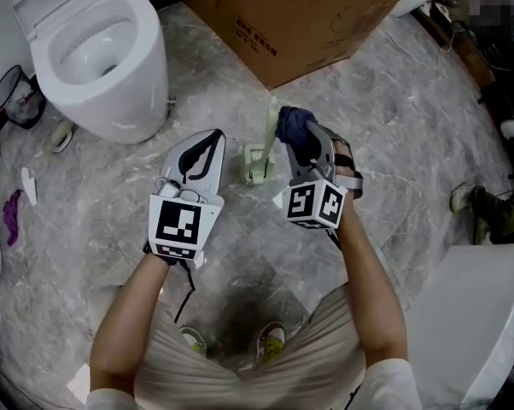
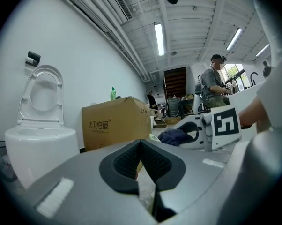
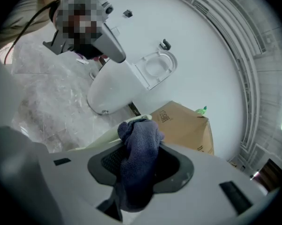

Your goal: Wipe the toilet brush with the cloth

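A pale green toilet brush stands upright in its holder on the marble floor. My right gripper is shut on a dark blue cloth, and the cloth rests against the top of the brush handle. In the right gripper view the cloth bulges out between the pads, with the pale handle just behind it. My left gripper hovers to the left of the brush, apart from it. Its pads meet with nothing between them.
A white toilet with its seat up stands at the far left. A large cardboard box lies beyond the brush. A black bin sits left of the toilet. A white fixture stands at the near right. A person works in the background.
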A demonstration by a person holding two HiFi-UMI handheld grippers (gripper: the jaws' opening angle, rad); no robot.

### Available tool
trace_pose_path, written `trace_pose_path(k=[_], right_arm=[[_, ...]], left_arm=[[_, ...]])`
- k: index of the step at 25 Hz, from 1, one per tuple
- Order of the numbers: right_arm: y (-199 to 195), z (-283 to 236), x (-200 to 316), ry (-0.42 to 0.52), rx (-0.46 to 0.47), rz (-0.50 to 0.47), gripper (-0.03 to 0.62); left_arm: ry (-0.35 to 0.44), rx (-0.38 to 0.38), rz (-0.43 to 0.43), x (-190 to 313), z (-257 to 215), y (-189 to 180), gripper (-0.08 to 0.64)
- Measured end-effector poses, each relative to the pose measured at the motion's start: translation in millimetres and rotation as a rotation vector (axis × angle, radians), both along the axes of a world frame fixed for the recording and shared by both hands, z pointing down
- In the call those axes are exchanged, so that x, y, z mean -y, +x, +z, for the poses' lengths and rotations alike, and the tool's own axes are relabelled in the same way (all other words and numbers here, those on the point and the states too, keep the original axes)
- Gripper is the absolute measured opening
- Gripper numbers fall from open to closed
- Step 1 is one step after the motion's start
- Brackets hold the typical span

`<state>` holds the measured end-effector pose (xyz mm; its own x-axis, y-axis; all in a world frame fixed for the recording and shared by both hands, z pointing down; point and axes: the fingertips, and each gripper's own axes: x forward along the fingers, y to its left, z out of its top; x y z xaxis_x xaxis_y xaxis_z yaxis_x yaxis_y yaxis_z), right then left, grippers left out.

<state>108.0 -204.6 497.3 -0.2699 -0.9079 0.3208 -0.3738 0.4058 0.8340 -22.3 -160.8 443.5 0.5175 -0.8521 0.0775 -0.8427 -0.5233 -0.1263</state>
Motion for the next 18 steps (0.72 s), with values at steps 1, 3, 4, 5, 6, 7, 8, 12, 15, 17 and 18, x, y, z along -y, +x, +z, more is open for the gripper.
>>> trace_pose_path(k=[1, 3, 4, 5, 6, 7, 8, 12, 15, 17, 18], right_arm=[[-1.3, -8.9, 0.0, 0.022, 0.007, 0.003, 0.152], [-4.5, -27.3, -2.2, 0.067, 0.027, 0.008, 0.152], [-6.7, -37.0, -3.9, 0.087, 0.047, 0.011, 0.152], [-9.2, -46.8, -6.0, 0.104, 0.072, 0.012, 0.152], [-12.0, -56.2, -8.6, 0.119, 0.100, 0.010, 0.152], [-15.2, -64.6, -11.5, 0.133, 0.124, 0.004, 0.152], [-18.9, -71.9, -14.7, 0.147, 0.138, -0.004, 0.153], [-36.6, -74.6, -23.8, 0.177, 0.058, -0.042, 0.152], [-41.0, -49.0, -25.7, 0.110, 0.010, -0.056, 0.152], [-40.9, -29.7, -27.3, 0.059, -0.018, -0.063, 0.152], [-40.7, -21.1, -28.0, 0.037, -0.029, -0.066, 0.152]], left_arm=[[0.001, 0.010, -0.001, -0.8, 2.1, -1.3, 0.000], [0.002, 0.030, -0.002, -2.6, 5.7, -4.1, 0.000], [0.001, 0.036, -0.003, -3.2, 6.9, -5.7, 0.000], [-0.001, 0.038, -0.005, -3.5, 7.7, -7.3, 0.000], [-0.003, 0.037, -0.007, -3.8, 8.0, -8.5, 0.000], [-0.003, 0.037, -0.008, -4.1, 7.8, -9.3, 0.000], [-0.001, 0.037, -0.008, -4.5, 7.2, -9.7, 0.000], [0.005, 0.042, 0.002, -6.0, 4.8, -10.1, 0.000], [-0.001, 0.043, 0.007, -7.3, 6.9, -9.1, 0.000], [-0.001, 0.042, 0.007, -8.2, 7.6, -9.0, 0.000], [0.000, 0.042, 0.007, -8.4, 7.5, -9.3, 0.000]])
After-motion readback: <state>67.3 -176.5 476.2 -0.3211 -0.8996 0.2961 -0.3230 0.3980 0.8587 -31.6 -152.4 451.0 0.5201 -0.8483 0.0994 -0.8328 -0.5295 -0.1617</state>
